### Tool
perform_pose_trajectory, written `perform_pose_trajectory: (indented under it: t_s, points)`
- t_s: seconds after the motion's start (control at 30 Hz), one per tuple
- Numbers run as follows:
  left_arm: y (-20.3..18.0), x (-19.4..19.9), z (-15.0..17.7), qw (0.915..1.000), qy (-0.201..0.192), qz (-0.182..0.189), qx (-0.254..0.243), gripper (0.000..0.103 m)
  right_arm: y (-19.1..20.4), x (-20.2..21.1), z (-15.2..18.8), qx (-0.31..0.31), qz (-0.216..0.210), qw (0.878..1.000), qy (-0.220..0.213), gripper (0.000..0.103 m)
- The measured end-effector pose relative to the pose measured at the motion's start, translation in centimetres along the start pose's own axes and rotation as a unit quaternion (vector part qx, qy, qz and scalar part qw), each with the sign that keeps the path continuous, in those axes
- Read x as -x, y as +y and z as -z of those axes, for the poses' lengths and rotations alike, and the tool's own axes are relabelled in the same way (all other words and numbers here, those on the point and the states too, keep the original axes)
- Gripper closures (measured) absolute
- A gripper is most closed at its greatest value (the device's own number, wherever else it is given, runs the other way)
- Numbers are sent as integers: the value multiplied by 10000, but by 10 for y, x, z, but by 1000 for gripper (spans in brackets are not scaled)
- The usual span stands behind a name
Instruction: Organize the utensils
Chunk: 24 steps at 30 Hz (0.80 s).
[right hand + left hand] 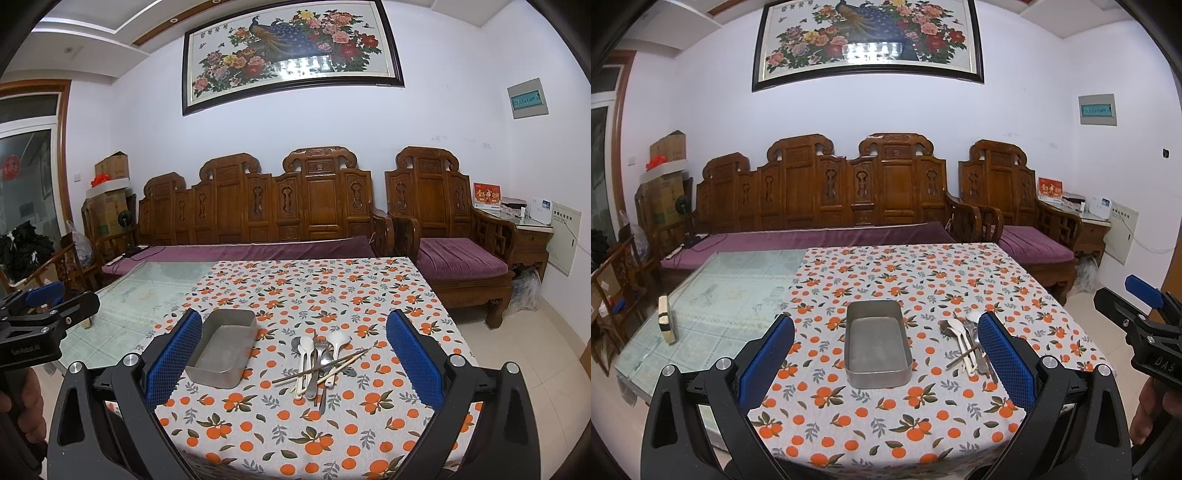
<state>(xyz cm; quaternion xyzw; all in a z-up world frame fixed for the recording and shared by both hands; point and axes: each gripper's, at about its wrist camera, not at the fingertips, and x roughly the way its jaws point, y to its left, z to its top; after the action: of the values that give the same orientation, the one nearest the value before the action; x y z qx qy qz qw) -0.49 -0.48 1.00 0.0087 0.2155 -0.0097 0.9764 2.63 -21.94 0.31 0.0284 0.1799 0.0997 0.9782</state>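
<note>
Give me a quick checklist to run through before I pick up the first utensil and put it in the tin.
1. Left gripper open and holding nothing: ok.
2. Right gripper open and holding nothing: ok.
3. Metal tin on the tablecloth, open top up, nothing inside: ok.
4. Utensil pile in view beside the tin, apart from it: ok.
5. One utensil lying free to grab alone: not ok; chopsticks cross over the spoons.
6. How many metal pieces lie under the pile: cannot tell.
</note>
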Motion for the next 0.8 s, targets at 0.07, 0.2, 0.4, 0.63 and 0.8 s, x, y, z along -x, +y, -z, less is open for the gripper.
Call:
perform_pose_trajectory:
  t_s: [0.07, 0.2, 0.4, 0.63, 0.8]
  points:
    - [1, 0, -1, 10000, 8, 4, 4, 7, 0, 0, 0, 2, -6, 10000, 2, 3]
    - [3, 0, 1, 10000, 5, 5, 12, 7, 0, 0, 0, 4, -3, 10000, -1, 3]
    - [3, -1, 3, 10000, 10, 0, 10, 7, 0, 0, 0, 1, -2, 10000, 2, 3]
    - [2, -1, 3, 10000, 9, -1, 7, 7, 1, -1, -1, 6, 4, 10000, -1, 3]
    - [2, -2, 3, 10000, 8, 0, 7, 7, 1, 0, -1, 3, -3, 10000, -1, 3]
